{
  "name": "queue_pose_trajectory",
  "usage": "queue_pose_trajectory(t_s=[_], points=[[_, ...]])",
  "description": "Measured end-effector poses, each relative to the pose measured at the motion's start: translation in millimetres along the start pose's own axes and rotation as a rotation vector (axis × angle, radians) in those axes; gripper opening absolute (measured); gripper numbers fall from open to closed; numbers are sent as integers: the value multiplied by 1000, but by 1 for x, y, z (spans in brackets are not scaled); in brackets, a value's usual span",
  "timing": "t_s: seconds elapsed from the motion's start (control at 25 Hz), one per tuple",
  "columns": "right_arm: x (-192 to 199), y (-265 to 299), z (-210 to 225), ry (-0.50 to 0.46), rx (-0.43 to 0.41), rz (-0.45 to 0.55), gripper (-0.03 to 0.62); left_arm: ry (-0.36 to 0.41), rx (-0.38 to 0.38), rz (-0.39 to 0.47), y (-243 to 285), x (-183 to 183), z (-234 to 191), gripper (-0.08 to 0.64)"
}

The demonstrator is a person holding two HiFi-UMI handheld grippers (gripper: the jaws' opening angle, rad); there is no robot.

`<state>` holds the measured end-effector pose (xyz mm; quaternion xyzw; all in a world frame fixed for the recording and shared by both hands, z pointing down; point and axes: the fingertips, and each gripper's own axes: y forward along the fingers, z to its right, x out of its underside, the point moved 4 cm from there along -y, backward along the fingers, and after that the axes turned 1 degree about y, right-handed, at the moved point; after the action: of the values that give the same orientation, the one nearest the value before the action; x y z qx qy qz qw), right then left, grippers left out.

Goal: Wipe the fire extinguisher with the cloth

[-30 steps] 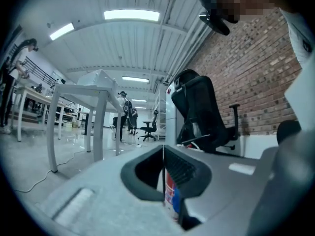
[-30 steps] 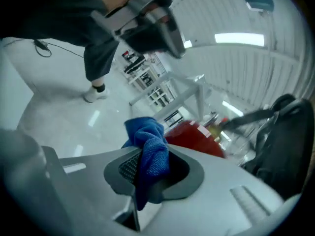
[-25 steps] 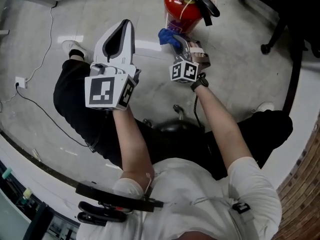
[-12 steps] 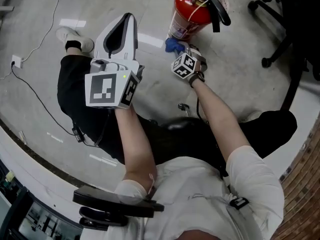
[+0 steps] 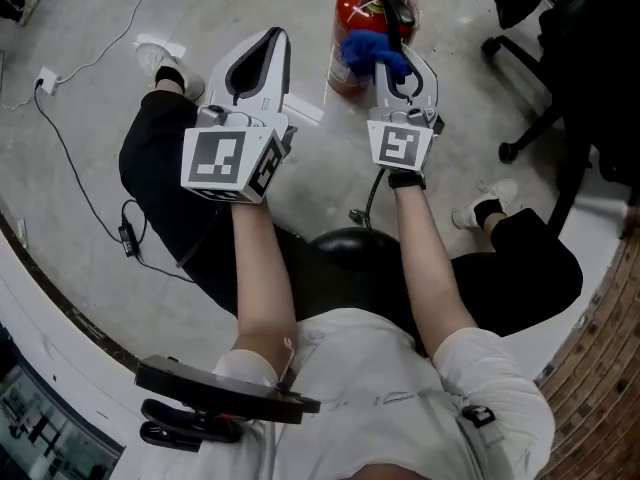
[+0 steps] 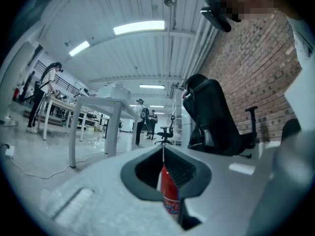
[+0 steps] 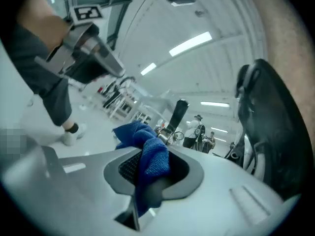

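Observation:
A red fire extinguisher point(image 5: 352, 23) with a black handle point(image 5: 393, 3) stands on the grey floor at the top middle of the head view. My right gripper point(image 5: 393, 60) is shut on a blue cloth point(image 5: 373, 48), which lies against the extinguisher's upper side just below the handle. In the right gripper view the cloth point(image 7: 150, 159) bunches between the jaws of the gripper point(image 7: 151, 173), with the handle point(image 7: 177, 114) just beyond. My left gripper point(image 5: 274, 38) hovers shut to the left of the extinguisher, apart from it. Through its narrow jaw gap the red body point(image 6: 169, 193) shows.
A black office chair point(image 5: 545, 38) stands to the right of the extinguisher. A cable and wall plug point(image 5: 47, 76) lie on the floor at the left. The person's shoe point(image 5: 163, 60) is beside the left gripper. White tables point(image 6: 93, 117) and standing people are far off.
My right gripper has lifted the blue cloth from the extinguisher's base up to its upper side near the handle. The left gripper stays raised and shut.

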<state>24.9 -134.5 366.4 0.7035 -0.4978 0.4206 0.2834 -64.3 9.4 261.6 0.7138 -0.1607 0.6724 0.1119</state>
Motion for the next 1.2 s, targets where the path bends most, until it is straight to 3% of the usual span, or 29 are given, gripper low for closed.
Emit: queue_pose_trajectory(t_s=[0.16, 0.28, 0.48, 0.6, 0.8, 0.92, 1.0, 1.12, 1.2], points=[[-8, 11, -8, -176, -59, -17, 70, -12, 11, 10, -1, -3, 0, 6], [12, 13, -35, -267, -149, -20, 69, -34, 19, 8, 2, 5, 7, 6], [111, 20, -111, -322, -405, -188, 69, -22, 20, -24, 14, 22, 15, 6], [185, 24, -152, -358, -540, -355, 69, -33, 22, -41, 24, 36, 12, 6], [251, 23, -196, -453, -626, -499, 69, -56, -19, -115, 28, 54, -2, 6], [301, 19, -195, -264, -615, -729, 69, -54, -23, -149, 32, 65, -7, 5], [317, 20, -182, -116, -592, -831, 66, -49, -16, -163, 32, 69, -6, 6], [310, 30, -171, 17, -644, -909, 69, -44, -9, -153, 33, 65, -6, 6], [296, 23, -155, 288, -577, -879, 69, -46, 1, -139, 32, 62, 2, 6]])
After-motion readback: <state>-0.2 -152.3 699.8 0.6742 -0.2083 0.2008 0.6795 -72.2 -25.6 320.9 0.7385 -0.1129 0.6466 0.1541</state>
